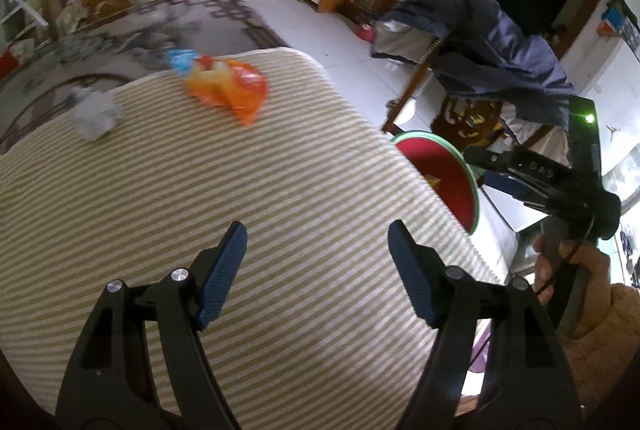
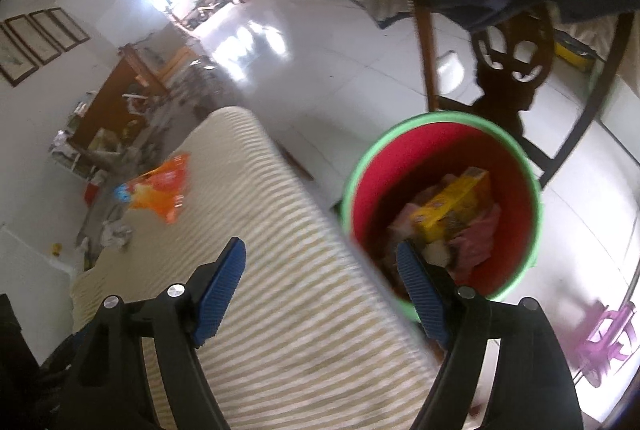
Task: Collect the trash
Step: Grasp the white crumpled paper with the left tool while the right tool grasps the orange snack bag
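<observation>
The striped bench (image 1: 240,213) is seen to end at a right edge, beyond which open white floor (image 1: 352,45) lies. A red bucket (image 2: 516,165) with a green rim is set on the floor just beside that edge; a yellow box (image 2: 456,201) and pink scraps (image 2: 480,242) are held in it. An orange wrapper (image 1: 230,85) and a crumpled white paper (image 1: 96,115) are found at the bench's far end, apart. The left hand-held gripper (image 1: 318,270) is held over the near bench, jaws apart, nothing between. The right hand-held gripper (image 2: 322,286) is likewise spread and unloaded, straddling the bench edge and bucket.
</observation>
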The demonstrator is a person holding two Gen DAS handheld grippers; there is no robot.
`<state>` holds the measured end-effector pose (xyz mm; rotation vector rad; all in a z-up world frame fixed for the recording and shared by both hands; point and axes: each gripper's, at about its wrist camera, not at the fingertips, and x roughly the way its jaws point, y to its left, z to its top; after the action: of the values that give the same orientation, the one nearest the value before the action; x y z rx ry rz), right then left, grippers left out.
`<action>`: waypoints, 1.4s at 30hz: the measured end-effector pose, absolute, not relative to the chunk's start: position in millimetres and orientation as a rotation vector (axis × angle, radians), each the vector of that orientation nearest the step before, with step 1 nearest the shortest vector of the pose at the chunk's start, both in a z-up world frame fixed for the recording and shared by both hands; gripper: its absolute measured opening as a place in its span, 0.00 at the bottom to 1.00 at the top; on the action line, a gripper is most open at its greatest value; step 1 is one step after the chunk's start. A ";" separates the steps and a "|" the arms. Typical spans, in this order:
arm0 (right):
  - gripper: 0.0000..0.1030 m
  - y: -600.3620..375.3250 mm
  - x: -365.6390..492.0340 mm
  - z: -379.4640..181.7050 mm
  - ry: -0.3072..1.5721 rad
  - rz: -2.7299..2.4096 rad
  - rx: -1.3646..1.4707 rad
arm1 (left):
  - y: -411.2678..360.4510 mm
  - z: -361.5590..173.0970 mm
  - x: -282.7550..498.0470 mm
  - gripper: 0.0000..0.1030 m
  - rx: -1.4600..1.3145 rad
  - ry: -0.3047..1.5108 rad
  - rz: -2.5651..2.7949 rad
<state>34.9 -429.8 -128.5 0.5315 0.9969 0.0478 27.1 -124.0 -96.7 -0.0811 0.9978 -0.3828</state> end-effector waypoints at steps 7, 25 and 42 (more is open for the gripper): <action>0.73 -347.3 36.5 -107.3 0.986 0.195 0.474 | -55.4 -95.4 6.6 0.68 -0.151 0.989 -0.273; 0.89 -194.6 169.1 -67.0 0.960 0.439 -0.048 | 3.7 -108.0 -16.7 0.69 -0.303 1.002 -0.105; 0.45 -155.5 233.4 -167.1 1.102 0.581 -0.336 | 11.6 -113.0 -27.1 0.70 -0.363 1.036 0.140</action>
<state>233.4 -155.5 -167.1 -0.3364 1.1018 0.5809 -27.1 11.6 -113.0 -0.3626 1.0355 0.1396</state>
